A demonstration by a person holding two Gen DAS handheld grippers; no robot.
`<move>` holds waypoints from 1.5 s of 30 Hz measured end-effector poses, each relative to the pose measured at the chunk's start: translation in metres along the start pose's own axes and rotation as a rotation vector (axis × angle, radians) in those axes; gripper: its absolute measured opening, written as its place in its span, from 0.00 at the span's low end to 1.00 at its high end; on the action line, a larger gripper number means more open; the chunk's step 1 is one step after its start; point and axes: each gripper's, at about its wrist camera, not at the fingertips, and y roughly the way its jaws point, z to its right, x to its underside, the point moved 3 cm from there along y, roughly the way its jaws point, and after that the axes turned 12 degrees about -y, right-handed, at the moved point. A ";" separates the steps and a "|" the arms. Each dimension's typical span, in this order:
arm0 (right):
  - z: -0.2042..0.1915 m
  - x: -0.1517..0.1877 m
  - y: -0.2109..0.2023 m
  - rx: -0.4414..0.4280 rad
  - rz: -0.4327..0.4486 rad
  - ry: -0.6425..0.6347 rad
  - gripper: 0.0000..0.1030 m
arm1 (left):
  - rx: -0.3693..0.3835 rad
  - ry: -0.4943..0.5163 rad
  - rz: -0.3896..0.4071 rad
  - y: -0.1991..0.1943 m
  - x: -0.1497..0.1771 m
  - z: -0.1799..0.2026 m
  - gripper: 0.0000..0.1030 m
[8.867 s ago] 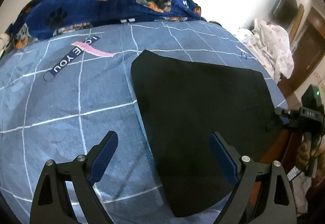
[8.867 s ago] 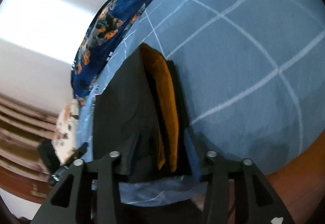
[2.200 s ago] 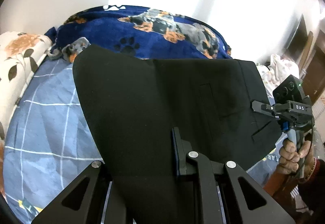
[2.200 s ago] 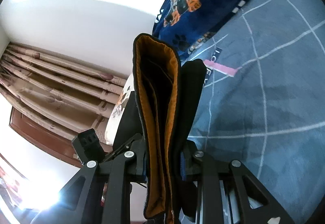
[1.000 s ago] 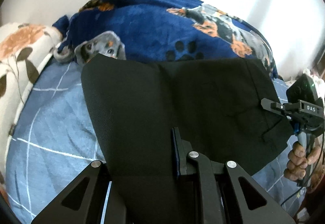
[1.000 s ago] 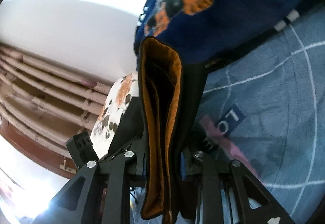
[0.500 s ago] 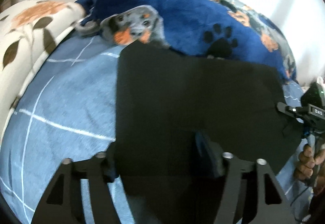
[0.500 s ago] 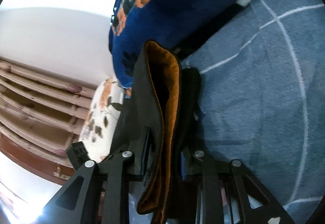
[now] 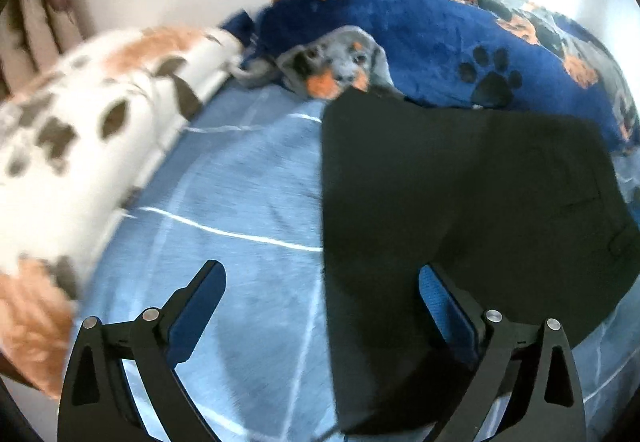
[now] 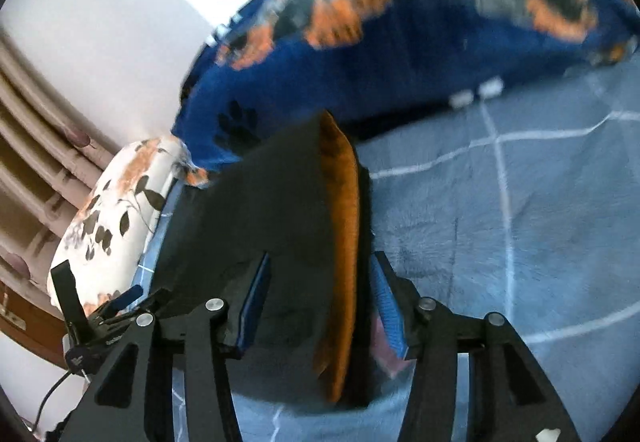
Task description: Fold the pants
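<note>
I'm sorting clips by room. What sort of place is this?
Most likely a bedroom. The black pants lie on a bed with a blue grid-patterned sheet, a floral pillow beside it, a navy dog-print fleece blanket at the far end, and curtains by the wall.

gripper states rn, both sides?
Left gripper: open, holding nothing; pants lie flat on the bed.
Right gripper: open around the pants' waistband, not clamping.
</note>
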 end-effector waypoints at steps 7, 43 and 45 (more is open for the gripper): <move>-0.047 0.022 -0.053 0.037 0.072 -0.086 0.66 | 0.008 -0.030 0.125 -0.060 0.005 -0.001 0.94; -0.154 0.084 -0.217 0.103 0.293 -0.232 0.89 | 0.137 -0.102 0.591 -0.321 0.054 0.000 1.00; -0.157 0.086 -0.222 0.103 0.301 -0.241 0.90 | 0.149 -0.103 0.621 -0.329 0.057 -0.001 1.00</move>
